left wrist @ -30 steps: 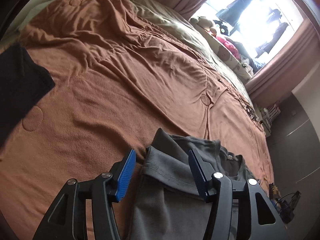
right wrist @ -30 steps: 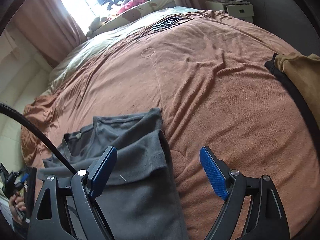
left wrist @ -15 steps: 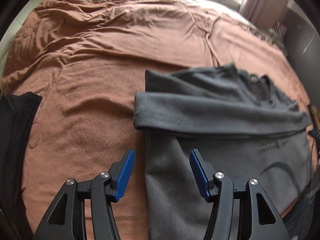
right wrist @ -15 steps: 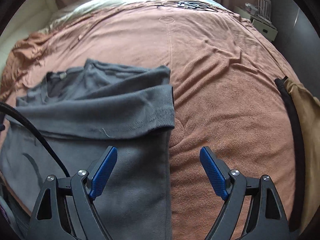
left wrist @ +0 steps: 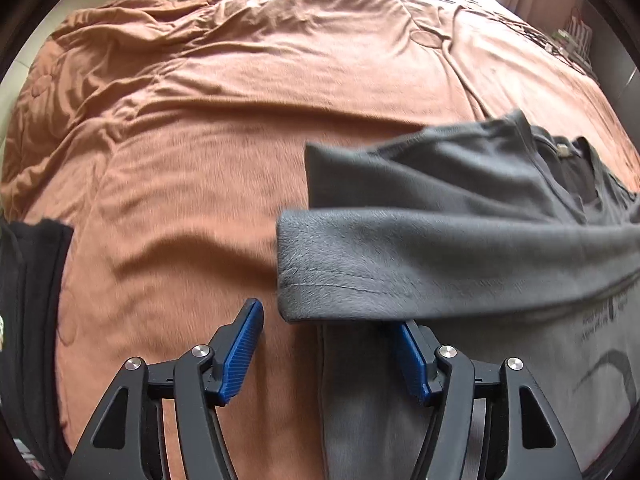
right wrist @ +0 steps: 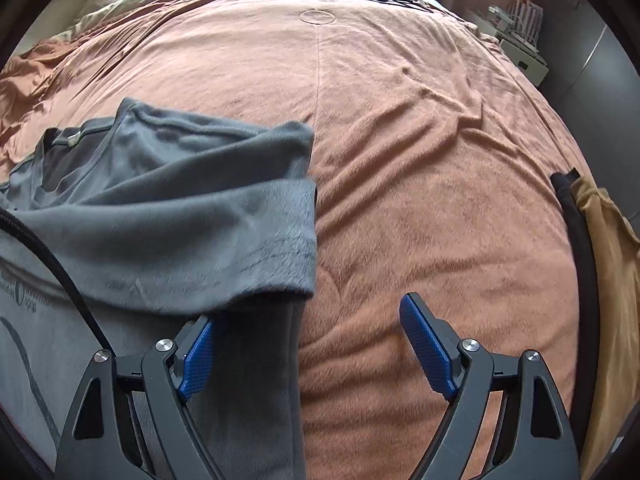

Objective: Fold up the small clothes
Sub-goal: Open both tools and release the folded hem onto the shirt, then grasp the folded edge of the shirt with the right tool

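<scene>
Both the left gripper [left wrist: 326,350] and right gripper [right wrist: 306,354], jaws apart and empty, the left's just widened, straddle the side edges of the soft grey fleece shirt [left wrist: 460,256] on the rust-brown blanket [left wrist: 200,168], sleeves folded across, probably next pinching the lower edges to fold upward.

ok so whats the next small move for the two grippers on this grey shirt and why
Probably lower both and close on the side edges of the grey fleece shirt. The left gripper, whose jaws have just been opening, and the right gripper each straddle an edge just below the folded-in sleeves, open, gripping nothing, on the brown blanket.
</scene>
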Demonstrator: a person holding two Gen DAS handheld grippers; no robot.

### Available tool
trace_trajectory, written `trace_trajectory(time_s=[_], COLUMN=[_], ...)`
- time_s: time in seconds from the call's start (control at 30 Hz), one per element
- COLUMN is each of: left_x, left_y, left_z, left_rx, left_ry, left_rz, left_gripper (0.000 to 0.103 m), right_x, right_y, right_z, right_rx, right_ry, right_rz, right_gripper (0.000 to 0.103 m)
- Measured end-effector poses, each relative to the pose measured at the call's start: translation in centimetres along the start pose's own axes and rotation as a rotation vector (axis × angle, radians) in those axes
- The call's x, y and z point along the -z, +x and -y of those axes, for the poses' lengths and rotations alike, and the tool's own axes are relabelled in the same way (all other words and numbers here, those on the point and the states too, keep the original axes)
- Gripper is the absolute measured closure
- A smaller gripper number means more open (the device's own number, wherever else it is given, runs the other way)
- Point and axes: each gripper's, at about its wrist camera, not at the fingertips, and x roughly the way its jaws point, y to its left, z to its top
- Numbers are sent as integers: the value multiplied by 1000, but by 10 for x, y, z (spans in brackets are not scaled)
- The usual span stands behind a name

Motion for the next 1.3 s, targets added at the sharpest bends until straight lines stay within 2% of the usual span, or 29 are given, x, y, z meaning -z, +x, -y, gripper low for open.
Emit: trace_trajectory(time_s=[0.27,0.43,0.57,0.67,0.8,0.9,0.97,1.1,1.23,1.27,1.3], left_x=[-37,-55,-61,-60,-58,-55,-54,-55,-61,-64,-65], left_y=[14,19,10,1,-17,-29,-29,-15,3,8,10], left_z=[-4,-16,-33,-46,-53,-53,-53,-51,-41,-36,-34], left_rx=[15,38,1,40,132,184,182,170,176,184,185], left_ry=[-41,-119,-196,-245,-223,-179,-147,-130,-128,-121,-117], left_rz=[27,52,105,136,193,229,221,184,157,150,145], left_gripper=[38,38,38,38,38,38,38,43,46,50,54], right_x=[-35,-53,-55,-49,-38,-31,-27,-27,-38,-43,-46], right_y=[21,29,23,14,4,-1,-1,12,16,16,18], right_z=[0,6,17,32,44,47,49,51,44,41,40], right_rx=[12,-4,-4,-16,-110,-123,-133,-152,-201,-210,-213], right_ry=[9,57,110,158,164,127,100,83,96,99,99], right_rz=[19,49,98,141,162,172,169,140,129,129,129], right_gripper=[19,19,19,19,21,24,25,39,42,44,51])
